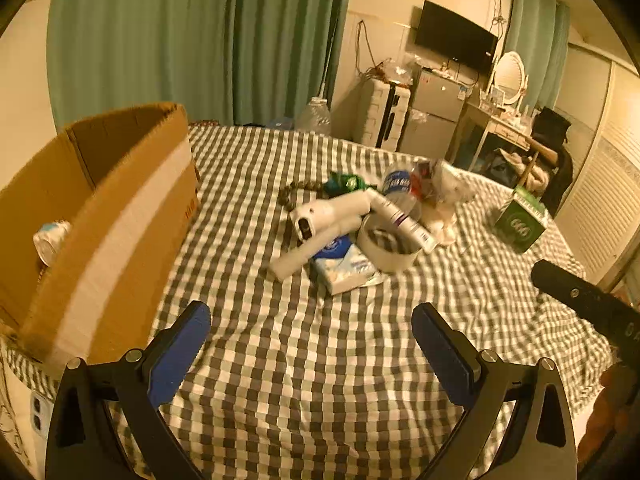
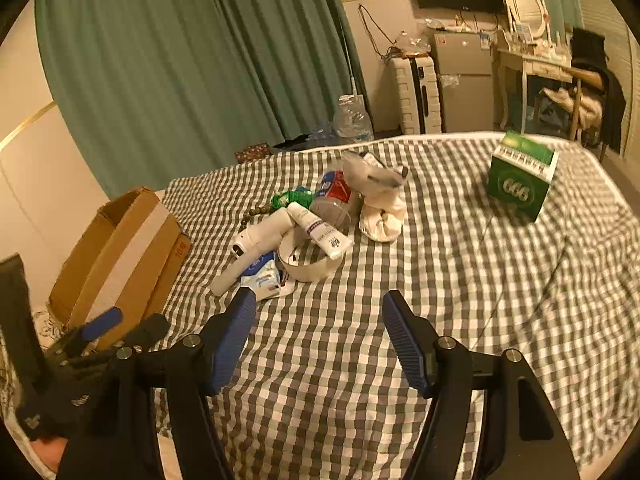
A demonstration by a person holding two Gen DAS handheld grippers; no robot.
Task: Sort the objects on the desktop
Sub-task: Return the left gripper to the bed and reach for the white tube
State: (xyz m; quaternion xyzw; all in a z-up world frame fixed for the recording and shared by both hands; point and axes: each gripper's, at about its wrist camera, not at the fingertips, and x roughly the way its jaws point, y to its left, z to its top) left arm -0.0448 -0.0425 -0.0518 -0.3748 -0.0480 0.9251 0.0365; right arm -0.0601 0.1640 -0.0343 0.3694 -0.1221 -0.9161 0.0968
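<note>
A pile of small objects lies on the checked cloth: a white handheld device [image 1: 320,216] [image 2: 264,234], a white tube [image 1: 404,216] [image 2: 320,232], a white tape roll [image 1: 386,250] [image 2: 308,268], a blue-white tissue pack [image 1: 344,264] [image 2: 264,276], a green packet [image 1: 346,182] [image 2: 292,198] and dark beads [image 1: 292,194]. A cardboard box [image 1: 100,216] [image 2: 116,256] stands at the left and holds a small white container [image 1: 50,238]. My left gripper [image 1: 312,328] is open and empty, short of the pile. My right gripper [image 2: 320,320] is open and empty, just before the tissue pack.
A green carton [image 1: 520,220] [image 2: 522,178] stands apart at the right. Crumpled white cloth [image 2: 380,216] and a plastic bottle [image 1: 400,188] lie behind the pile. The bed's far edge meets green curtains, a suitcase, a fridge and a dressing table.
</note>
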